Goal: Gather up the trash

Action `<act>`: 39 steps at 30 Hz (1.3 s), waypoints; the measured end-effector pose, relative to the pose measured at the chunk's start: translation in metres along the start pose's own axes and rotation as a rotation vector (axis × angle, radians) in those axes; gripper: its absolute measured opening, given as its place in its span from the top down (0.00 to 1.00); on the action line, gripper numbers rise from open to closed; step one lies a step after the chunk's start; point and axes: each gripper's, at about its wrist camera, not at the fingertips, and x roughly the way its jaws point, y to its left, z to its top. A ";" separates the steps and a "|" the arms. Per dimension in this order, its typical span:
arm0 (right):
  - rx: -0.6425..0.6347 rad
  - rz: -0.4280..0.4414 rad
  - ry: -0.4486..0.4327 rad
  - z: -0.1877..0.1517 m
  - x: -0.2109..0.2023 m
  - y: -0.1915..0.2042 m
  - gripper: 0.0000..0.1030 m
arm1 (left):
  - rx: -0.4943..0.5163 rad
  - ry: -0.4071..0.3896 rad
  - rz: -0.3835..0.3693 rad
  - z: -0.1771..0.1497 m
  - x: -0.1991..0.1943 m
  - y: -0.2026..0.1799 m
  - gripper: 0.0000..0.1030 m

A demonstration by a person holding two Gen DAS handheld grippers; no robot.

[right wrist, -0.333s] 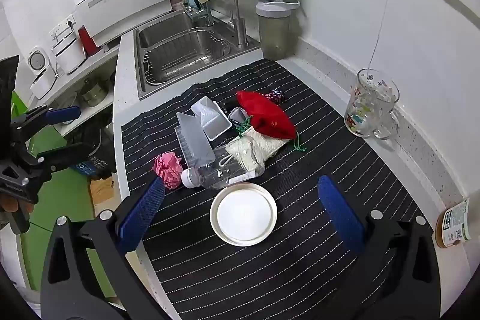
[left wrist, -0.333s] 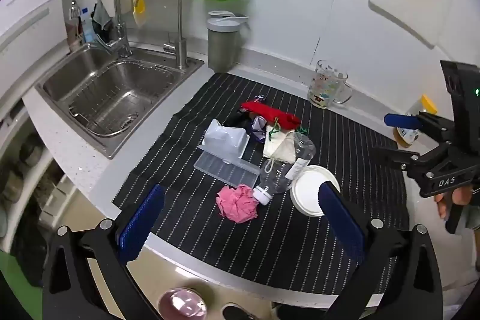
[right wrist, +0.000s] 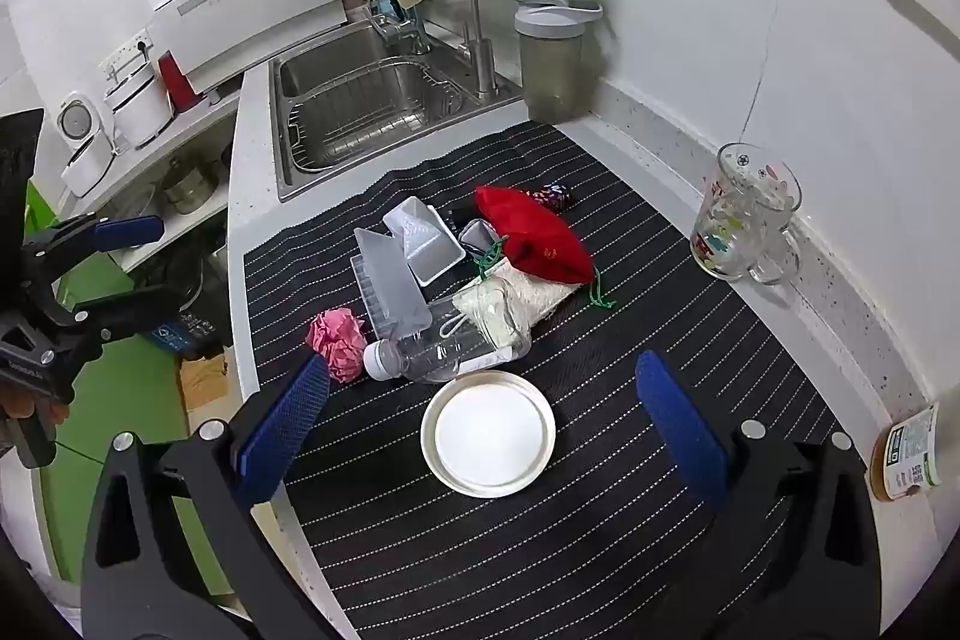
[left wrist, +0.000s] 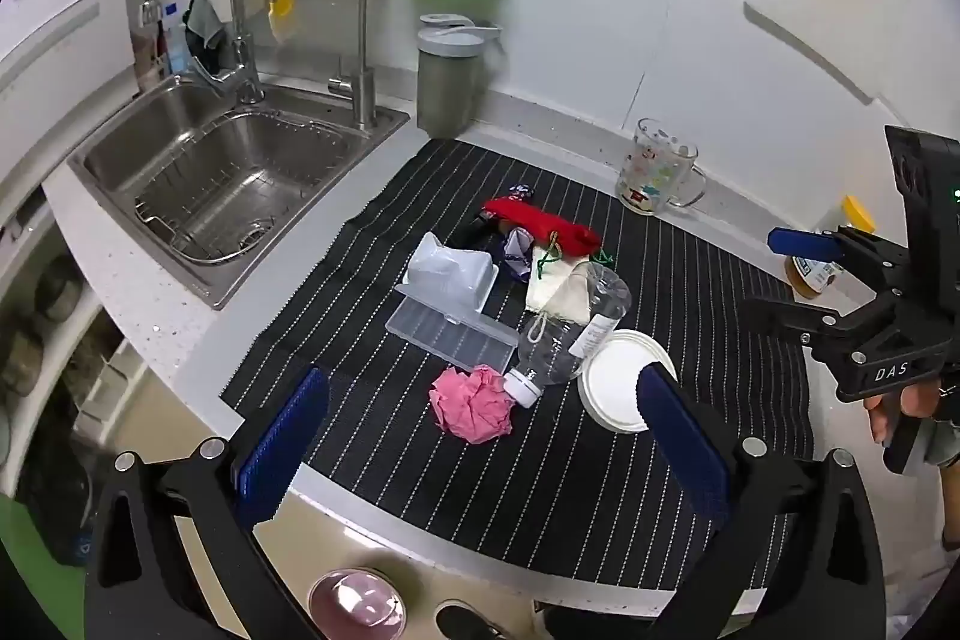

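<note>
While each hand-held gripper (left wrist: 483,436) (right wrist: 480,424) gapes empty, crumpled pink paper (left wrist: 474,403) adjoins a clear bottle (left wrist: 567,334).

One plastic bottle (right wrist: 447,349), one white lid (right wrist: 487,433), one pink wad (right wrist: 337,337), perhaps two pouches (right wrist: 537,238).

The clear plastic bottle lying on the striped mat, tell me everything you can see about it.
The clear plastic bottle lies on its side on the black white-striped mat, white screw cap on and pointing toward the crumpled pink paper ball. It looks empty, with a white label along its body. Its base end lies over the cream cloth drawstring pouch, and its side sits against the round white lid. A looped white cord shows through its wall. Neither claw touches it.
</note>
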 end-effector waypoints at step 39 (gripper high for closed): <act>-0.009 -0.002 0.004 -0.002 0.004 0.000 0.03 | 0.001 -0.017 0.013 0.002 -0.001 0.003 0.05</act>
